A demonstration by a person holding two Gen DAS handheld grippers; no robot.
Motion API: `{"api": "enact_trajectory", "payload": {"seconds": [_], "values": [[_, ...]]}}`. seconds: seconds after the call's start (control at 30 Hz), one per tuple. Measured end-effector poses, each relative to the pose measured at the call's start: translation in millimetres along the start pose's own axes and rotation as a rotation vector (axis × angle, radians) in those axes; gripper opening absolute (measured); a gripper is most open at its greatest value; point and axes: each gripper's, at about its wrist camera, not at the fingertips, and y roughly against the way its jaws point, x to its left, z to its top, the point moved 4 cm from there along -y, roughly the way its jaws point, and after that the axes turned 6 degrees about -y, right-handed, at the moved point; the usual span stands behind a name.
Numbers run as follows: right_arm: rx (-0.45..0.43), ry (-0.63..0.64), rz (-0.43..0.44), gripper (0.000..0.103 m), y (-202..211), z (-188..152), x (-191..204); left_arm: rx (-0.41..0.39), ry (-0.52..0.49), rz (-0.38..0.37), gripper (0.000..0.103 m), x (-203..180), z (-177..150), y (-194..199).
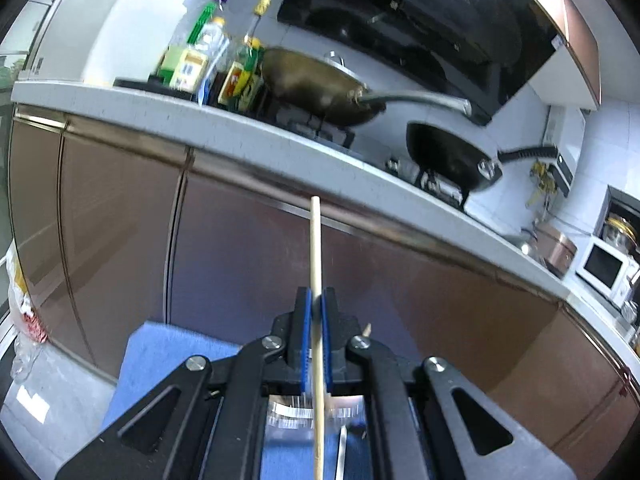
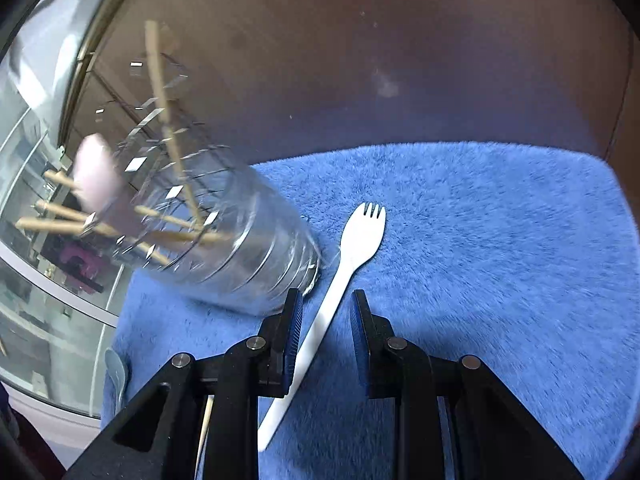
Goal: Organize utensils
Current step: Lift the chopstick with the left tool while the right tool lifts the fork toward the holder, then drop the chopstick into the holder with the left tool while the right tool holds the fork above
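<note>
My left gripper (image 1: pixel 316 300) is shut on a wooden chopstick (image 1: pixel 315 248) that sticks up past its blue pads, raised in front of the cabinet doors. Below it are the rim of a clear container (image 1: pixel 296 412) and the blue mat (image 1: pixel 160 356). In the right wrist view the clear plastic container (image 2: pixel 240 256) stands on the blue fuzzy mat (image 2: pixel 480 260), holding several wooden chopsticks (image 2: pixel 172 144) and a blurred pink item (image 2: pixel 96 176). A white plastic fork (image 2: pixel 362 236) lies on the mat. Its handle runs between the open fingers of my right gripper (image 2: pixel 326 304), closer to the left pad.
Brown cabinet doors (image 1: pixel 120 220) stand right behind the mat, under a pale counter (image 1: pixel 224 124). On the counter are a brass wok (image 1: pixel 312 84), a black wok (image 1: pixel 444 156), oil bottles (image 1: pixel 208 60) and a microwave (image 1: pixel 604 268). A pale spoon-like item (image 2: pixel 116 368) lies at the mat's left edge.
</note>
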Motion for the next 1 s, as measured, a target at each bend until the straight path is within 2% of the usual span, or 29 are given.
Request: {"api": "enact_trajectory", "payload": {"seconds": [0.2,0.37,0.4,0.5,0.8,0.9,1.0], "values": [[0.056,0.036,-0.028,0.024,-29.3,9.5,-0.1,-0.089,-0.015,0.075,0.005,-5.0,13.9,-38.1],[0.054,0.057,-0.044,0.014,-39.2,14.1,3.9,-0.158,-0.069,0.166,0.005,-11.9,10.7,-62.7],[0.053,0.058,-0.039,0.009,-39.7,14.4,1.4,-0.173,-0.079,0.182,0.005,-13.4,8.0,-67.9],[0.038,0.025,0.006,0.004,-34.4,14.9,-14.6,-0.195,-0.096,0.213,0.005,-16.0,-0.4,-76.2],[-0.112,0.005,0.064,0.003,1.7,8.0,-34.2,-0.191,-0.083,0.237,0.007,-6.3,-23.0,-74.5],[-0.194,0.009,0.088,0.003,23.4,4.3,-23.4,-0.186,-0.083,0.233,0.009,-5.3,-24.4,-65.6],[-0.322,0.033,0.116,0.003,57.8,9.9,-6.8,-0.184,-0.08,0.22,0.009,-5.3,-22.9,-48.4]]}}
